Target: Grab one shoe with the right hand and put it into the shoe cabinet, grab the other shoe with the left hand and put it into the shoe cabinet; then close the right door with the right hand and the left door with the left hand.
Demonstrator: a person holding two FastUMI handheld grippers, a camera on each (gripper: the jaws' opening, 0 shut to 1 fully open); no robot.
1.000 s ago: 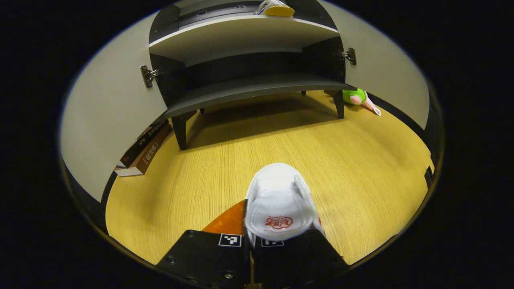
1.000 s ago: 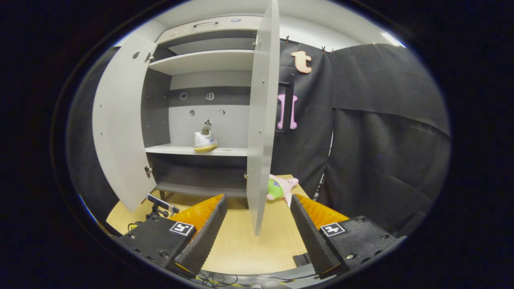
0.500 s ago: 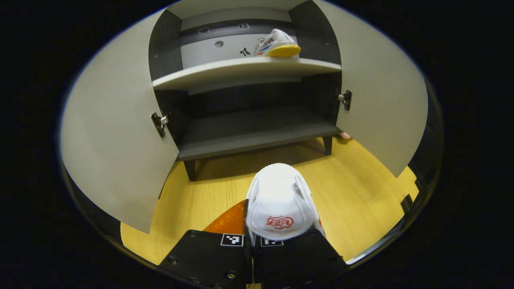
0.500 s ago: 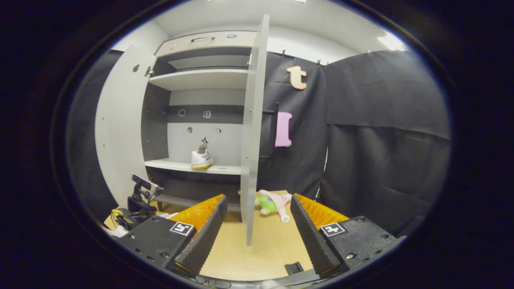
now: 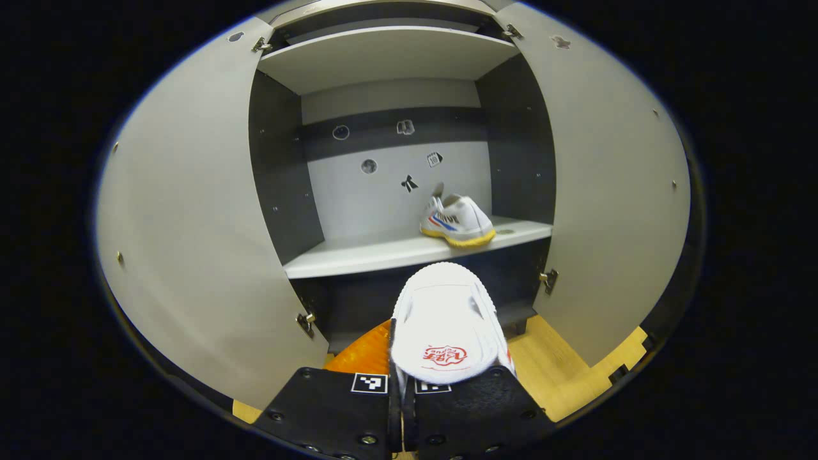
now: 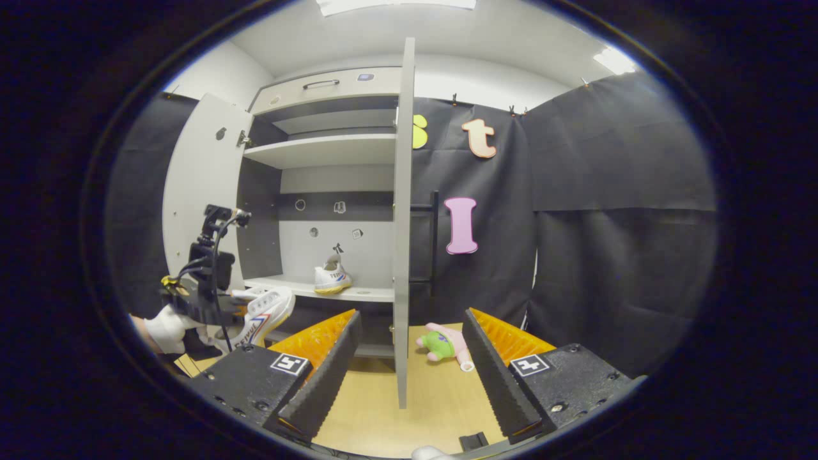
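My left gripper [image 5: 441, 361] is shut on the heel of a white shoe [image 5: 444, 316] and holds it in the air in front of the open shoe cabinet, just below the light middle shelf [image 5: 358, 257]. The other white shoe [image 5: 457, 221], with a yellow sole, stands on the right part of that shelf. In the right gripper view my right gripper [image 6: 409, 342] is open with nothing between its fingers, back from the cabinet and facing the edge of the right door [image 6: 402, 255]. The held shoe [image 6: 265, 313] and a gloved hand [image 6: 165, 329] appear at the left there.
Both doors stand wide open: the left door [image 5: 192, 243] and the right door [image 5: 607, 191]. A dark lower shelf [image 5: 511, 313] lies under the light one. A pink and green plush toy [image 6: 444, 344] lies on the wooden floor [image 6: 383, 409] right of the cabinet.
My left gripper has lifted and tilted up with the shoe, from looking at the floor and bottom shelf to facing the middle shelf. It has come into the right gripper view. The right gripper stayed open.
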